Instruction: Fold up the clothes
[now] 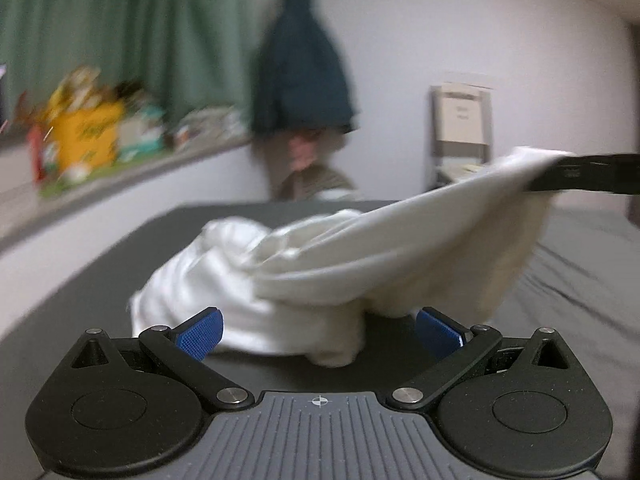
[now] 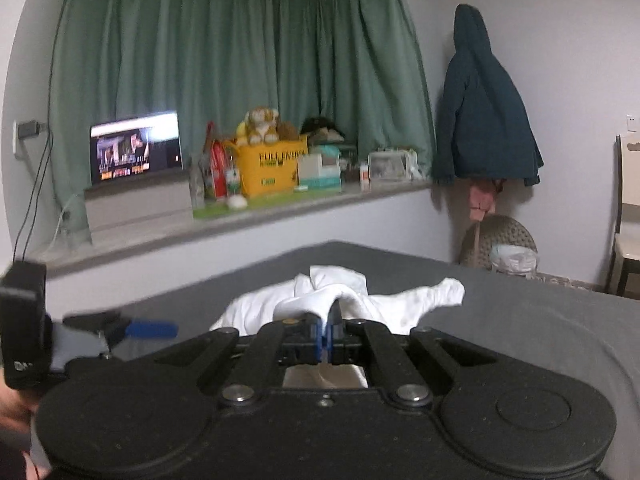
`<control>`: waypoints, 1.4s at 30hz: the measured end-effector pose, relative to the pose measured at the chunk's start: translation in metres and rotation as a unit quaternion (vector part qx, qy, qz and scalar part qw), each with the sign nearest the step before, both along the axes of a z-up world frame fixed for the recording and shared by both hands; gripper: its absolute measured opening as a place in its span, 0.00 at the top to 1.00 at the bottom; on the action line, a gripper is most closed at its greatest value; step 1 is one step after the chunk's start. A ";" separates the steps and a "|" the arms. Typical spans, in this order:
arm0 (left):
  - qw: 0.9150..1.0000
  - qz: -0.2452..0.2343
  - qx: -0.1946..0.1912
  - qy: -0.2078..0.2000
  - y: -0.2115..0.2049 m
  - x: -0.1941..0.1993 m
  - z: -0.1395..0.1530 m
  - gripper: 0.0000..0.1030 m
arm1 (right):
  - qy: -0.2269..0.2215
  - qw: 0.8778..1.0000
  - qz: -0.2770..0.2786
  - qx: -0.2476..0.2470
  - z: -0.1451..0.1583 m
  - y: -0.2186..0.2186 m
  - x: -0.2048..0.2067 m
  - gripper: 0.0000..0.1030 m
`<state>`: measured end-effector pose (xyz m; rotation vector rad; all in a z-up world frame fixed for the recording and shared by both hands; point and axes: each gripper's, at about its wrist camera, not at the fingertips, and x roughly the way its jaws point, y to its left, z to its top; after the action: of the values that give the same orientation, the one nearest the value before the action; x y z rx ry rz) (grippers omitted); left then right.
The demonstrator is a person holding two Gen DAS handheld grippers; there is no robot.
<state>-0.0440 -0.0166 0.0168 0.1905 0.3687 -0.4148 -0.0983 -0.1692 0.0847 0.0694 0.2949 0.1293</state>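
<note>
A crumpled white garment [image 1: 248, 288] lies on the dark grey bed [image 1: 80, 300]. One edge of it is pulled up toward the upper right, where my right gripper [image 1: 540, 178] holds it above the bed. In the right wrist view that gripper [image 2: 325, 334] has its blue pads together on a fold of the white garment [image 2: 404, 304]. My left gripper [image 1: 320, 330] stands open and low at the near side of the heap, its blue pads [image 1: 200, 332] wide apart and pressing nothing. The left gripper [image 2: 136, 328] also shows at the left of the right wrist view.
A window ledge [image 2: 280, 212] along the far left carries a lit screen [image 2: 136, 152], a yellow box [image 2: 268, 168] with plush toys and small packages. Green curtains hang behind. A dark jacket [image 2: 484, 112] hangs on the wall, with a woven basket [image 2: 500, 240] below and a chair [image 2: 628, 216] at right.
</note>
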 end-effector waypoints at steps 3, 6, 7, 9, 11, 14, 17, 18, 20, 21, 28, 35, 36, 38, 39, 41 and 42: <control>0.998 -0.034 0.048 -0.026 -0.018 -0.012 -0.001 0.00 | 0.014 1.000 -0.002 0.002 -0.009 0.002 0.004 0.95; 0.997 -0.055 0.050 -0.018 -0.026 -0.010 0.001 0.00 | 0.034 0.999 -0.007 0.016 -0.017 0.004 0.012 0.86; 0.997 -0.056 0.045 -0.015 -0.027 -0.006 0.002 0.00 | 0.037 0.999 -0.005 0.016 -0.020 0.005 0.014 0.85; 0.997 -0.054 0.042 -0.016 -0.032 0.000 0.003 0.00 | 0.043 0.999 -0.011 0.012 -0.026 0.007 0.019 0.82; 0.996 -0.059 0.060 -0.027 -0.043 -0.002 0.000 0.00 | 0.051 0.998 -0.008 0.025 -0.031 0.006 0.025 0.82; 0.988 -0.074 0.121 -0.066 -0.060 -0.007 -0.010 0.00 | 0.062 0.996 0.005 0.059 -0.036 0.001 0.033 0.90; 0.978 -0.083 0.167 -0.090 -0.070 -0.014 -0.017 0.07 | 0.063 0.995 0.018 0.072 -0.037 0.001 0.039 0.94; 0.975 -0.085 0.180 -0.095 -0.073 -0.016 -0.019 0.23 | 0.066 0.995 0.026 0.074 -0.037 0.002 0.041 0.94; 0.974 -0.082 0.191 -0.089 -0.078 -0.012 -0.017 0.45 | 0.071 0.994 0.042 0.078 -0.037 0.004 0.045 0.94; 0.977 -0.081 0.184 -0.076 -0.078 -0.009 -0.014 0.56 | 0.075 0.993 0.046 0.079 -0.037 0.006 0.047 0.94; 0.992 -0.070 0.104 0.012 -0.063 0.006 -0.008 0.93 | 0.099 0.991 0.067 0.063 -0.036 0.015 0.068 0.93; 0.999 0.016 0.051 0.009 -0.019 0.013 0.005 0.93 | 0.088 0.994 0.041 0.047 -0.058 0.011 0.056 0.36; 0.999 0.031 0.041 0.011 -0.012 0.019 0.007 0.93 | 0.099 0.994 0.039 0.032 -0.064 0.012 0.053 0.36; 0.998 0.062 0.013 0.019 0.006 0.025 0.009 0.94 | 0.130 0.991 0.033 -0.014 -0.078 0.021 0.054 0.36; 0.997 0.077 0.000 0.023 0.015 0.028 0.009 0.94 | 0.147 0.988 0.029 -0.042 -0.085 0.026 0.056 0.37; 0.995 0.091 -0.018 0.032 0.028 0.041 0.004 0.94 | 0.153 0.985 0.030 -0.078 -0.096 0.037 0.058 0.37; 0.995 0.094 -0.024 0.035 0.030 0.045 0.002 0.94 | 0.151 0.983 0.037 -0.095 -0.100 0.044 0.061 0.37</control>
<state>0.0010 0.0137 0.0185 0.0937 0.4406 -0.2437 -0.0372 -0.1256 -0.0154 -0.1130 0.6126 0.1632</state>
